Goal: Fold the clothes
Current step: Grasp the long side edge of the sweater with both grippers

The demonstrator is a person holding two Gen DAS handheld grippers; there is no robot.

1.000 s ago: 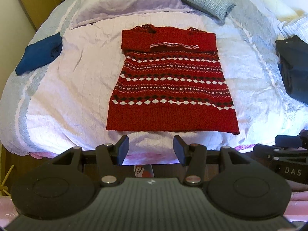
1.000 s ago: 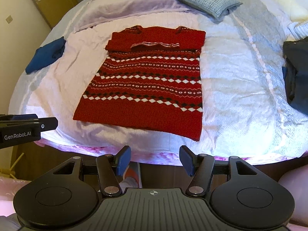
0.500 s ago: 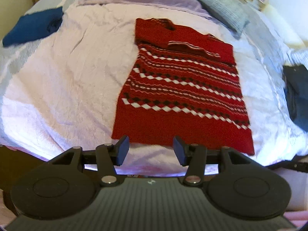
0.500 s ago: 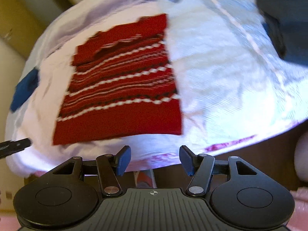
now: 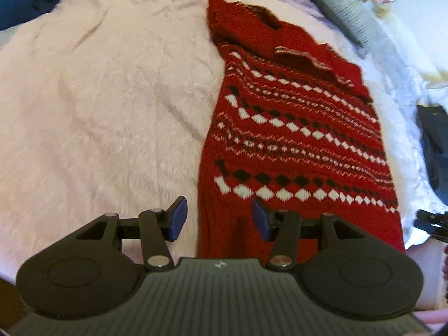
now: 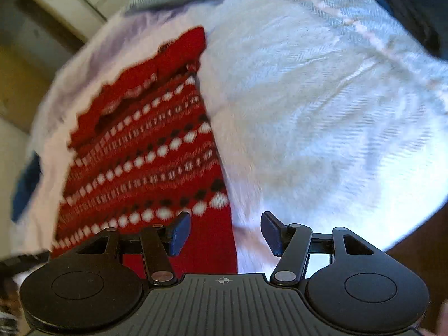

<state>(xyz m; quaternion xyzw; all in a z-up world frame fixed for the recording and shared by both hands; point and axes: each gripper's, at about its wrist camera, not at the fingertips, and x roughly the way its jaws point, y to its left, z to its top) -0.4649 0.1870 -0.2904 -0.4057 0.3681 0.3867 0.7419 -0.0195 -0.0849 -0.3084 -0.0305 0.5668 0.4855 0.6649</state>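
Your red sweater point(image 5: 294, 140) lies flat on the bed point(image 5: 112, 98), on the pink blanket, sleeves folded across the chest (white and black diamond bands run over the body). Your left gripper point(image 5: 217, 219) hangs above the sweater's near left hem corner, jaws apart with nothing pressed between them; one fingertip shows over blanket, the other over red knit. Your right gripper point(image 6: 225, 231) stands over the near right hem corner point(image 6: 221, 240), jaws likewise apart and holding nothing; whether either one touches the cloth cannot be told. A blue garment point(image 5: 25, 2) sits at the bed's far left, a dark garment point(image 5: 434, 145) at the right edge.
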